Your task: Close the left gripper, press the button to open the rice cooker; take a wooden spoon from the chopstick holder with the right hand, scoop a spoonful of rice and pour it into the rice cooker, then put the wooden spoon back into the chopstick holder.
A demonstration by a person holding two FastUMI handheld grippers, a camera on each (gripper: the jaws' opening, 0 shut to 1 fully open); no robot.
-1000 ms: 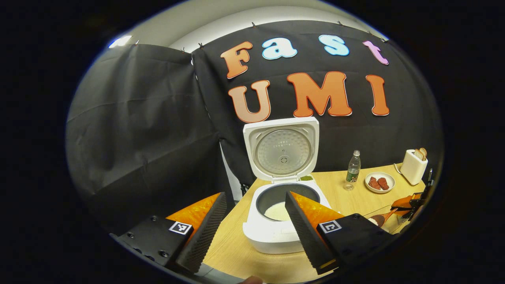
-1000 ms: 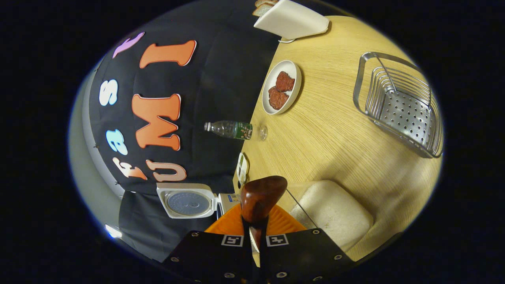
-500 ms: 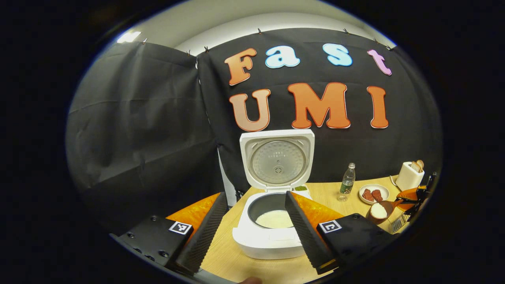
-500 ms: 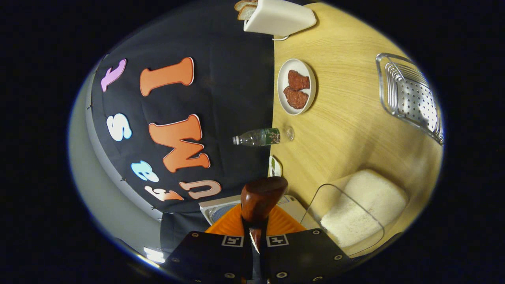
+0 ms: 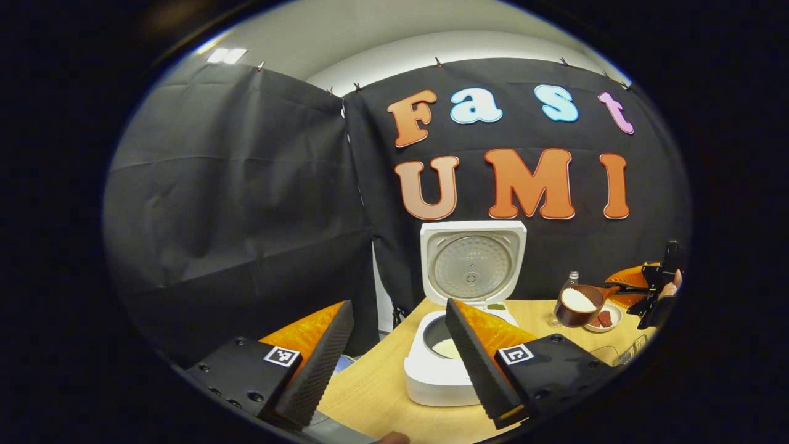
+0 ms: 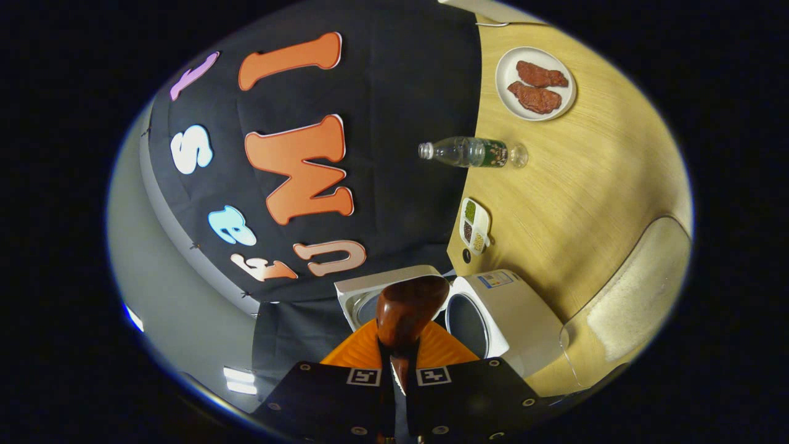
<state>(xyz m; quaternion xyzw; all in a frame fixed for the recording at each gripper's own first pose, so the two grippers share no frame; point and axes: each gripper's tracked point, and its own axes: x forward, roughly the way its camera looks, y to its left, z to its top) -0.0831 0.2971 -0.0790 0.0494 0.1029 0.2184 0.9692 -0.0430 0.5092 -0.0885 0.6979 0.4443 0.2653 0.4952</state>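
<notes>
The white rice cooker [image 5: 444, 376] stands on the wooden table with its lid [image 5: 473, 265] up and some rice in its pot. My left gripper [image 5: 396, 305] hovers in front of it, open and holding nothing. To the cooker's right, the wooden spoon [image 5: 578, 302] hangs in the air with a heap of white rice in its bowl, held by my right gripper [image 5: 644, 287]. In the right gripper view that gripper [image 6: 400, 354] is shut on the spoon [image 6: 407, 308], whose back faces the camera. The spoon is just beside the cooker [image 6: 505, 324] and its open pot.
A clear container of rice [image 6: 629, 302] sits on the table [image 6: 592, 185] near the cooker. Behind are a small sectioned dish [image 6: 474, 225], a water bottle [image 6: 474, 152] and a plate with two pieces of meat [image 6: 535, 83]. A hand [image 5: 677, 280] holds the right gripper.
The right gripper has lifted the spoon, loaded with rice, from the clear container and carried it up toward the cooker. The left gripper has drawn back and swung left, still open.
</notes>
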